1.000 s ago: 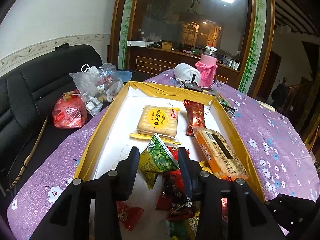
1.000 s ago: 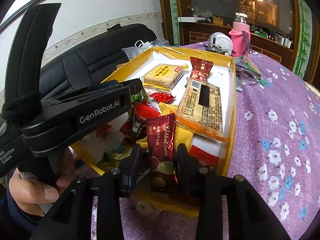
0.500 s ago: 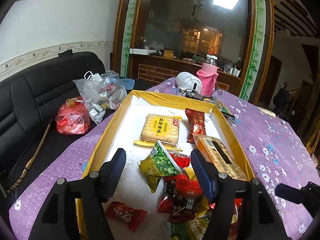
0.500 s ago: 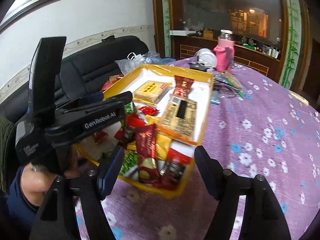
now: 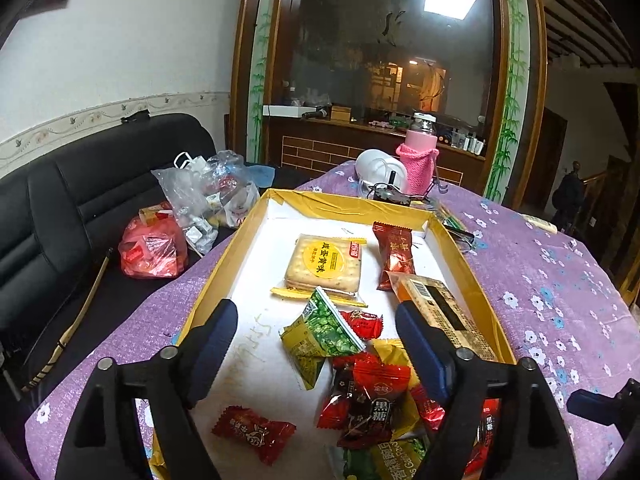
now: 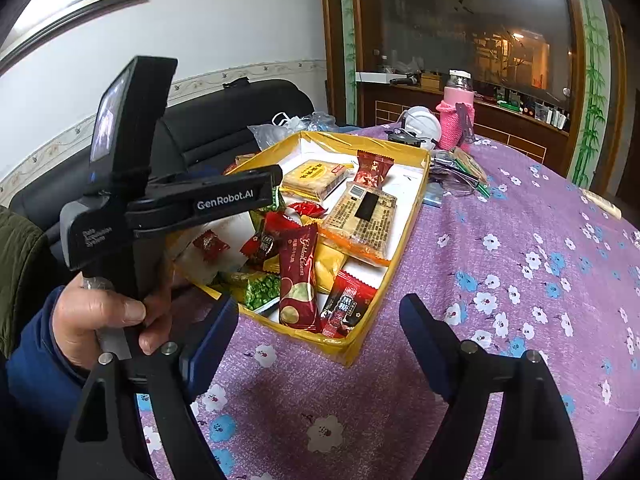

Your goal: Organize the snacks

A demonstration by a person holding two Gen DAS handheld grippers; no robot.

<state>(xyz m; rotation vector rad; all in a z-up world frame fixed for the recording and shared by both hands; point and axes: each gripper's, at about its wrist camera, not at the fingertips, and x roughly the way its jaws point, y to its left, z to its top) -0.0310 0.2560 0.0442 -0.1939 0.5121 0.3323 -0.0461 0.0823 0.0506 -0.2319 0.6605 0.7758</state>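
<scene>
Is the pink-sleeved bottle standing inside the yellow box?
No, the pink-sleeved bottle stands on the purple tablecloth beyond the far wall of the yellow box.

Box (image 5: 224, 256) far-left corner has bare floor, free; near-right corner blocked w/ piled snack packets (image 5: 368, 396); tablecloth (image 6: 520, 288) right of box clear.

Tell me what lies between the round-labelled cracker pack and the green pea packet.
Nothing: in the left wrist view the green pea packet overlaps the cracker pack edge.

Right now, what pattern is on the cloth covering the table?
Purple tablecloth with small white and blue flowers, clearest in the right wrist view.
</scene>
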